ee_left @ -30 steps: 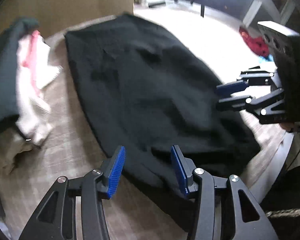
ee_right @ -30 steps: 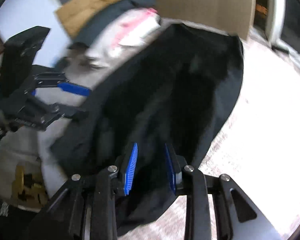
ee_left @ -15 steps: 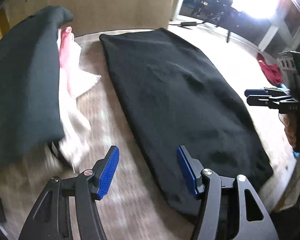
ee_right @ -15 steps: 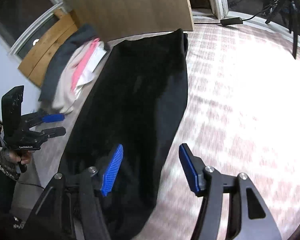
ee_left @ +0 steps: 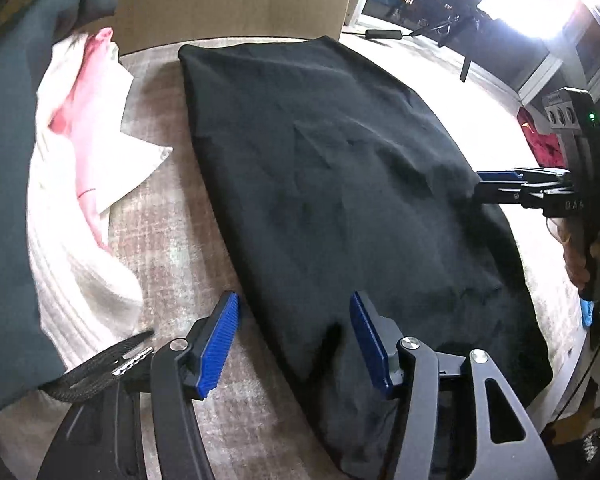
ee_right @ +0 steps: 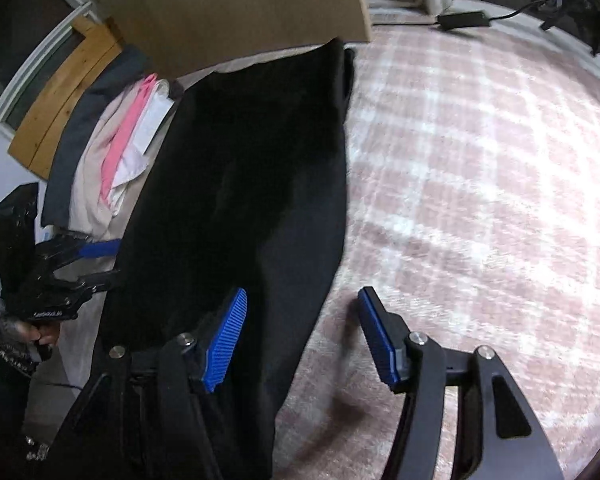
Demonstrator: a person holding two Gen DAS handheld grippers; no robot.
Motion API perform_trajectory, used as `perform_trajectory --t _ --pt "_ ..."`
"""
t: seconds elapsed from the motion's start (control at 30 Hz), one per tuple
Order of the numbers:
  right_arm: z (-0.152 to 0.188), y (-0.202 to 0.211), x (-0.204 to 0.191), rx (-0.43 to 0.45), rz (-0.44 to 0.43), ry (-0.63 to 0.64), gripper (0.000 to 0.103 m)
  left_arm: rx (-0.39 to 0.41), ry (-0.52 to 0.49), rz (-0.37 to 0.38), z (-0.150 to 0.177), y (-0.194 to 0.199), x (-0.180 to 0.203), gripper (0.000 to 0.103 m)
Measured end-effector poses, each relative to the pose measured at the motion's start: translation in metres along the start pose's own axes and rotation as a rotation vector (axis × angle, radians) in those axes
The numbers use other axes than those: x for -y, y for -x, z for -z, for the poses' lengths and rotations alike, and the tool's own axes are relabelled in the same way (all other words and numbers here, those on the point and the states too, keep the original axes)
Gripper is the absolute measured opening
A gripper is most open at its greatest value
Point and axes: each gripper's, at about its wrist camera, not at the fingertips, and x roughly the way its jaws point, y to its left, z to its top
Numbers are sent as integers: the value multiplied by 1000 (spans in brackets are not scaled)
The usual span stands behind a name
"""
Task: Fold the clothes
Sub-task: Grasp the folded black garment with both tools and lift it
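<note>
My black garment (ee_left: pixel 340 184) lies folded into a long flat panel on the rug (ee_right: pixel 480 184), between my two tools. My left hand-held gripper (ee_left: pixel 292 336) has just narrowed slightly and straddles its near edge without pinching; my right hand-held gripper (ee_right: pixel 300 336) stands apart over the other edge, gripping nothing. I judge one more fold remains, and the heap of clothes (ee_left: pixel 80 152) beyond my left hand-held gripper is untouched.

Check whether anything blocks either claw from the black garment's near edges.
Nothing visible does. The left claw and right claw both stand open at the black garment, one at each long edge. The clothes pile lies off to one side.
</note>
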Motion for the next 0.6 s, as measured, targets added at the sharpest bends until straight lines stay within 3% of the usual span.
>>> perform_trajectory --t 0.23,0.27,0.37,0.4,0.47,0.6 --pt "-10 -15 -10 4 -104 52 43 20 25 83 -9 -7 3 54" --pt "-10 -16 -12 19 -109 65 39 25 29 101 -10 -7 2 50" --pt "-11 -22 -5 29 -154 33 21 32 57 128 -12 -12 -3 11" --pt "-11 -22 0 26 -179 7 17 33 68 137 -12 -14 -2 6" --pt "-11 -23 6 26 -214 -21 10 38 86 154 -12 -17 -2 4" --pt "-9 -23 -2 40 -202 14 8 51 67 130 -11 -16 4 4"
